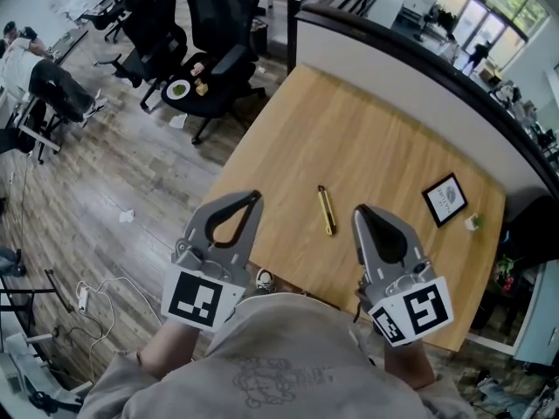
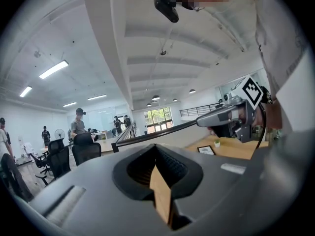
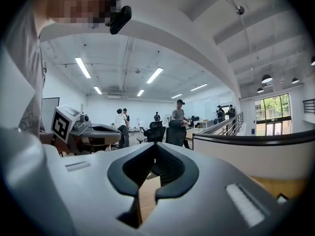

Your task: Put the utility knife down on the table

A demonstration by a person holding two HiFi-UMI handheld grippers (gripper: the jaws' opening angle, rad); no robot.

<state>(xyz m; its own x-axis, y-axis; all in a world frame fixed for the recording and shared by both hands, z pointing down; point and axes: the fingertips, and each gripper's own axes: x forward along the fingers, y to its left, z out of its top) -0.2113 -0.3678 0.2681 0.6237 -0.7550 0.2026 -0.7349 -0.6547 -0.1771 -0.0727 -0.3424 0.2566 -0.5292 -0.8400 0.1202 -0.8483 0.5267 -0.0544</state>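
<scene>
The wood floor [image 1: 131, 173] is taking up the left of the head view, and the table [image 1: 367, 138] is filling the middle, with a dark-capped partition [image 1: 410, 68] running along its far edge. Two black chairs [image 1: 218, 24] are standing on the floor beyond the table's left corner.

The left gripper [image 1: 255, 197] is hovering over the table's near left edge, its tongs pressed together at the tips around an empty teardrop gap. The right gripper [image 1: 359, 209] is hovering over the near right part, its tongs likewise pressed together and pinching nothing.

A black frame [image 1: 445, 199] is lying near the right edge. The knife [image 1: 326, 209], yellow and slim, is lying flat on the table between the two grippers, apart from both, pointing away from the person.

On the nearer chair's seat a plate [image 1: 179, 88] is holding something green, with small items just beside it. A little pot [image 1: 472, 222] holding a green plant is standing near the frame.

The shirt [image 1: 279, 356] is covering the table's near edge. A seated person [image 1: 44, 77] is being cut off by the left border. The plate's contents and the frame's print are showing too small to make out.
</scene>
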